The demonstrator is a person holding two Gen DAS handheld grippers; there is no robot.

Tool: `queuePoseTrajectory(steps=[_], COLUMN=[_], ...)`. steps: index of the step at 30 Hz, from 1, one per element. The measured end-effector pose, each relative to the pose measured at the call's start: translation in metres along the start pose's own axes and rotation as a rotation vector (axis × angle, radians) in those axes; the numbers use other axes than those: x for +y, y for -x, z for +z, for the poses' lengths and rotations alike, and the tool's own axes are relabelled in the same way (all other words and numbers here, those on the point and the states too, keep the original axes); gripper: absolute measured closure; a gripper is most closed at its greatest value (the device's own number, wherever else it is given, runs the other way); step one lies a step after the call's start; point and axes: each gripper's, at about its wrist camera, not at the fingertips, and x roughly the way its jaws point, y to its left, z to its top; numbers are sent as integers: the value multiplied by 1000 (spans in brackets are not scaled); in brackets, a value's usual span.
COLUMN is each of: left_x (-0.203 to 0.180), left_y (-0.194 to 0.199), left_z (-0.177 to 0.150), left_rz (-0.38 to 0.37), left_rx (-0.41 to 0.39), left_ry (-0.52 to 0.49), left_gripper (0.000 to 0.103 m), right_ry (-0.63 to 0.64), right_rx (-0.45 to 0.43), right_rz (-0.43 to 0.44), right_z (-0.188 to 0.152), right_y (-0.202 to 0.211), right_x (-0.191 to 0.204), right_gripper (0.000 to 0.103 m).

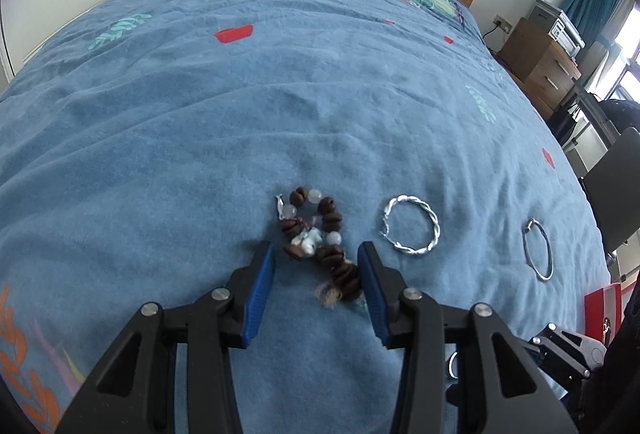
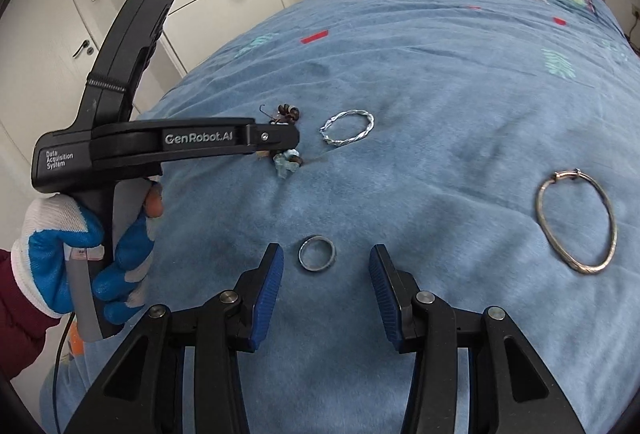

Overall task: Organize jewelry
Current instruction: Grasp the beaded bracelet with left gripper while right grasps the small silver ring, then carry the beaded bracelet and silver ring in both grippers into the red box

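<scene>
Plainly the biggest hazard is the bed (image 1: 280,82) itself: its soft blue plush cover (image 2: 440,82) gives under any press, so jaws that come down on small jewelry may sink into the pile, pinch fabric along with metal, or push a piece deeper into a fold. Next in size, the thin round bangle (image 2: 576,222) lies flat, well to the right of the right gripper (image 2: 326,266); being so slim and so flat on the cloth, it would likely be hard to get under and could skid away. The twisted silver bracelet (image 1: 411,227) lies just beside the beaded bracelet (image 1: 320,242), near enough that a careless sweep could drag one along with the other. The beaded bracelet, a loose heap of brown and pale beads with a small charm and a tuft at one end, sits partly between the blue pads of the left gripper (image 1: 318,270); those jaws stand apart, and although the bead string runs close by the right-hand pad, I cannot tell that they touch — nothing is clamped. If they close here, I would judge they may catch only a few beads, so the rest dangles or the string slips. Smallest, the grey ring (image 2: 317,253) lies flat on the cover just ahead of the right gripper, whose jaws are likewise apart and empty — a ring that low may squirt out sideways or tip when squeezed.
</scene>
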Motion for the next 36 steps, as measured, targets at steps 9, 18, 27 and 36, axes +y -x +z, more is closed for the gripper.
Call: queuePoseTrajectory(steps=[9, 18, 27, 36], left_x=[2, -7, -24, -35], left_y=[2, 24, 49, 76], left_z=[-11, -30, -59, -74], left_rz=[33, 79, 158, 172], left_rx=[-59, -86, -123, -152], left_ry=[-44, -82, -128, -138], left_gripper=[86, 93, 93, 93], right_ry=[82, 87, 74, 47], right_rx=[16, 7, -6, -19], right_rz=[-31, -42, -49, -64], right_z=[-3, -2, -10, -17], right_y=[-18, -14, -1, 14], right_x=[13, 14, 18, 25], right_gripper=[72, 82, 83, 83])
